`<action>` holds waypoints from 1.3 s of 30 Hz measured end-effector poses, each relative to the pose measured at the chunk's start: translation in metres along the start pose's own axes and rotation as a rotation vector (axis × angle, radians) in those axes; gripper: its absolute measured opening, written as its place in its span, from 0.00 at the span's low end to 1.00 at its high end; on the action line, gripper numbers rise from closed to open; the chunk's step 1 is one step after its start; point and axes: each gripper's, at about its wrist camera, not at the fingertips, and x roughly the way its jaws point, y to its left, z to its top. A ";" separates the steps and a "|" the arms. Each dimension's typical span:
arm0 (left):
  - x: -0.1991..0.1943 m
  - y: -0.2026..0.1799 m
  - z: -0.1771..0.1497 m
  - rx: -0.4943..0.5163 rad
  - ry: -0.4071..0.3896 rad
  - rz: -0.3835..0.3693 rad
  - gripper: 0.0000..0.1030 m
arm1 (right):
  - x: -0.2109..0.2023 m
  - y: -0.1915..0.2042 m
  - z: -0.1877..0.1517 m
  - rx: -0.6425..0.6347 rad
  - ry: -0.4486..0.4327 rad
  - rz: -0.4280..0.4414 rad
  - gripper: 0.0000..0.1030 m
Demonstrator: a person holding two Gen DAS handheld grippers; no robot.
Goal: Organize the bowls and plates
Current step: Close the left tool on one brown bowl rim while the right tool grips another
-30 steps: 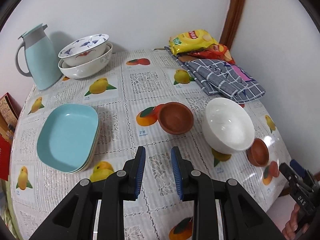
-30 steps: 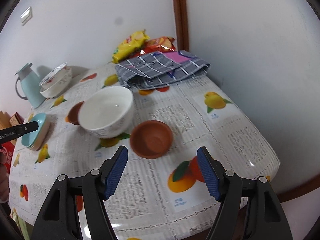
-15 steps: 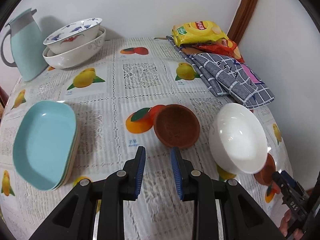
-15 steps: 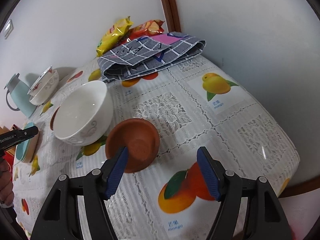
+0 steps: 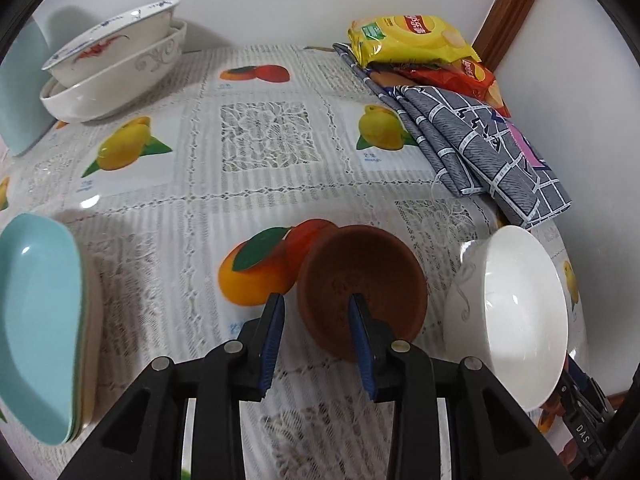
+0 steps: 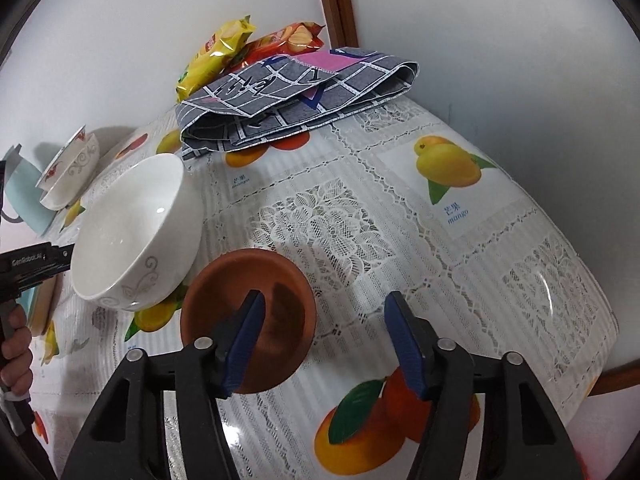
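My left gripper (image 5: 316, 304) is open, its jaws astride the near left rim of a small brown bowl (image 5: 362, 284); the right finger is inside the bowl. A white bowl (image 5: 520, 312) stands just right of it. My right gripper (image 6: 324, 314) is wide open, its left finger over a second small brown bowl (image 6: 248, 312), whose right rim lies between the jaws. The white bowl (image 6: 132, 232) is to its left. A stack of light-blue plates (image 5: 36, 320) lies at the left. Two stacked white bowls (image 5: 116, 56) stand at the back left.
A folded grey checked cloth (image 5: 480, 148) and snack bags (image 5: 412, 40) lie at the back right by the wall corner. A light-blue jug (image 6: 24, 196) stands at the back left. The table edge (image 6: 600, 320) drops away on the right.
Both grippers have moved forward and down toward their brown bowls. The left one now straddles its bowl's rim; the right one's left finger now reaches over its bowl.
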 end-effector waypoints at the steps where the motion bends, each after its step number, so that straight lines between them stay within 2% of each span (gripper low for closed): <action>1: 0.003 -0.001 0.001 0.001 0.000 -0.005 0.31 | 0.000 0.001 0.001 -0.006 0.000 -0.003 0.52; 9: 0.013 -0.004 0.006 0.025 -0.030 -0.003 0.30 | 0.003 0.009 -0.002 -0.046 -0.006 -0.021 0.29; 13: 0.014 -0.003 0.008 0.025 -0.043 0.002 0.23 | 0.002 0.012 -0.004 -0.034 -0.012 0.005 0.16; 14: 0.013 -0.002 0.009 0.022 -0.044 0.001 0.19 | 0.002 0.013 -0.004 -0.031 -0.016 0.005 0.16; 21: 0.009 0.007 0.010 0.006 -0.031 -0.041 0.09 | -0.003 0.012 -0.004 0.010 -0.037 0.022 0.10; 27: -0.006 0.011 0.004 0.014 -0.044 -0.064 0.09 | -0.011 0.017 -0.002 0.037 -0.050 0.029 0.09; 39: -0.036 0.031 -0.010 -0.007 -0.069 -0.054 0.09 | -0.029 0.026 -0.006 0.056 -0.063 0.016 0.09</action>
